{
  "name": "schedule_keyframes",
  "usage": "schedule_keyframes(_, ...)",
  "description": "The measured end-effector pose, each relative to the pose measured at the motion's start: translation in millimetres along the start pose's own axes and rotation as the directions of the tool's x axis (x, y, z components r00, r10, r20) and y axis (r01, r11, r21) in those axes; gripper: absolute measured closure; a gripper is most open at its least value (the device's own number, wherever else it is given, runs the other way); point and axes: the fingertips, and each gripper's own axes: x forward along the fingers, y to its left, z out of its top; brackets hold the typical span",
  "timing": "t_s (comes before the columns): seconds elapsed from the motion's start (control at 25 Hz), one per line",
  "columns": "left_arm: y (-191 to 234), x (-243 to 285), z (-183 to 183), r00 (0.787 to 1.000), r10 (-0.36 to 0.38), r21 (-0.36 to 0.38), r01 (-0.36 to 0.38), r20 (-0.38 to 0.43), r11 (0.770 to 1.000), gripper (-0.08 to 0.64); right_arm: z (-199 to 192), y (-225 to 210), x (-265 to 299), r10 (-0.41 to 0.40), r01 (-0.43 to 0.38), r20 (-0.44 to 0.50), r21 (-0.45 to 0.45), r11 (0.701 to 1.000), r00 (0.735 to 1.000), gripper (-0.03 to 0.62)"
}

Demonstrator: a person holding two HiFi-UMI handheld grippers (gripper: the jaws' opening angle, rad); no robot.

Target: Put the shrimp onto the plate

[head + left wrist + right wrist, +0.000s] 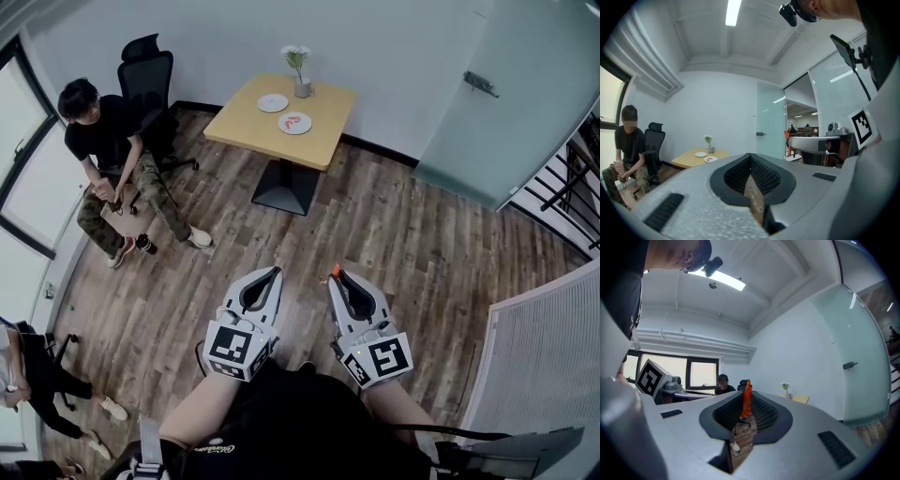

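Right gripper view: shrimp (pixel 747 399) upright between jaws

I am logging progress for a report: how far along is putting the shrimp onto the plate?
Done: one plate on the far table already holds something red, maybe a shrimp. In hand: the right gripper is shut on an orange shrimp; the left gripper is shut, empty. Left: carry it to the table and set it on a plate.
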Motion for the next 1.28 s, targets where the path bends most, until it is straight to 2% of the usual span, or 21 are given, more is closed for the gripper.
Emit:
schedule_keyframes(0.16, 3, 11, 0, 1.0, -0.003, 0.019, 0.003, 0.003, 1.0, 0.557, 0, -9, 7, 0.002, -0.002, 0.005, -0.001, 1.0, 1.0, 0.538)
schedule_keyframes(0.44, 31, 37, -1, 1.0, -0.001, -0.002, 0.001, 0.01, 1.0, 0.557, -8, -26, 37, -0.015, 0.015, -0.011, -0.012, 1.0, 1.0, 0.538)
schedule_keyframes(0.6, 65, 64, -3, 1.0, -0.006, -0.003, 0.006, 0.009, 1.0, 0.557, -13, -40, 75, -0.027, 0.027, -0.016, -0.019, 0.999, 1.0, 0.538)
schedule_keyframes(1.28, 230, 193, 32, 0.998, -0.067, 0.008, 0.067, 0.019, 0.998, 0.557, 0, -96, 279, -0.081, 0.08, -0.019, -0.031, 0.996, 0.997, 0.538)
